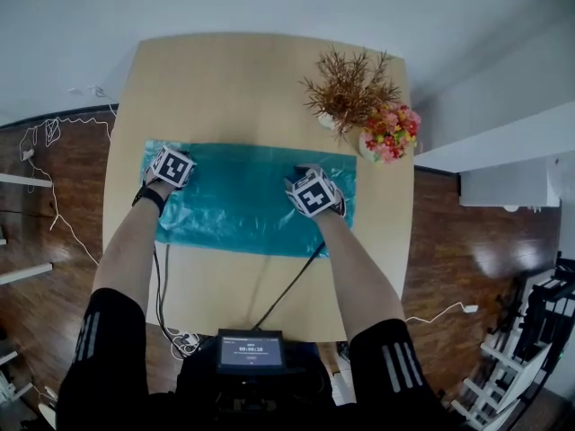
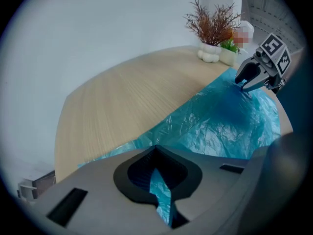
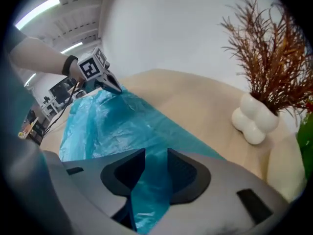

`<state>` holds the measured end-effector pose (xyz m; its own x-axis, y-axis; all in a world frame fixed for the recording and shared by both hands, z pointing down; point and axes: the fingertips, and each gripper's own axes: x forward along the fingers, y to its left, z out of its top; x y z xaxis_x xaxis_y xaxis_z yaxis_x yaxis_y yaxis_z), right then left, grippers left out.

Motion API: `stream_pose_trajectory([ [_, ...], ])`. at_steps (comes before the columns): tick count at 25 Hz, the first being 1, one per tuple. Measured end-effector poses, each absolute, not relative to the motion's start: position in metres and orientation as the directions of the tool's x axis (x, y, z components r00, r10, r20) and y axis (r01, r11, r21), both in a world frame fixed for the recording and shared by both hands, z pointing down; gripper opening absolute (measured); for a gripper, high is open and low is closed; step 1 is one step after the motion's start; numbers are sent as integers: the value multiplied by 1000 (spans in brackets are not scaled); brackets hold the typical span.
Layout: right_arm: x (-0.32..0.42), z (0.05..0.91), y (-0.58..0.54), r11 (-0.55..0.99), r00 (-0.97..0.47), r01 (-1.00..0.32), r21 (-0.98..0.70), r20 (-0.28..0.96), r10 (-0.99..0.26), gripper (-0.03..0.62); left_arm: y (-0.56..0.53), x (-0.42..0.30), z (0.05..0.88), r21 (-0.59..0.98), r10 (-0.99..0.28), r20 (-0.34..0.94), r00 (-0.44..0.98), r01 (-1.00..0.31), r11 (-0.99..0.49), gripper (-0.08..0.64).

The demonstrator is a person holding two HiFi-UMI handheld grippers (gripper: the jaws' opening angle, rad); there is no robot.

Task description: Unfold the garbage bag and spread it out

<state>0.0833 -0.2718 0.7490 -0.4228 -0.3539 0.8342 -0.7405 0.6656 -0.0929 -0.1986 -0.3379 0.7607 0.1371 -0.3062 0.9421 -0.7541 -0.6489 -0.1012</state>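
Head view — left hand-held gripper (image 1: 169, 165) pinches garbage bag (image 1: 243, 197), right hand-held gripper (image 1: 313, 192) spread; vase (image 1: 326, 121) holds twigs (image 1: 350, 88).

Both forearms reach forward, the left arm (image 1: 133, 241) and right arm (image 1: 352, 263) set apart, with each gripper tilted steeply down. The left gripper (image 2: 157, 180) has its jaws pinched together on the bag (image 2: 220, 126). The right gripper (image 3: 151, 175) has its jaws apart, with film lying between them.

A light wooden table (image 1: 260, 70) with rounded corners stands on a dark wooden floor (image 1: 467, 250). At the table's far right corner, a white bulbous vase (image 3: 254, 121) of dried reddish-brown twigs (image 1: 349, 83) stands just beside a bunch of colourful flowers (image 1: 391, 133). Thin white cables (image 1: 56, 209) trail over the floor on the left.
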Motion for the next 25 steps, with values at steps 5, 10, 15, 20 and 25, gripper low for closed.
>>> stream_pose_trajectory([
  [5, 82, 755, -272, 663, -411, -742, -94, 846, -340, 109, -341, -193, 766, -73, -313, 933, 179, -756, -651, 3],
  [10, 78, 741, -271, 699, -404, -715, -21, 828, -389, 47, -340, -197, 763, -85, -314, 936, 158, -766, -637, 2],
  [15, 73, 707, -275, 699, -434, -714, 27, 767, -473, 14, -343, -192, 769, -79, -314, 934, 172, -756, -649, 2],
  [20, 62, 678, -265, 723, -452, -684, 101, 719, -528, 11, -344, -196, 765, -108, -305, 943, 134, -743, -661, 2],
  [25, 62, 666, -258, 709, -440, -690, 144, 695, -569, 9, -346, -197, 750, -122, -319, 937, 144, -720, -683, 57],
])
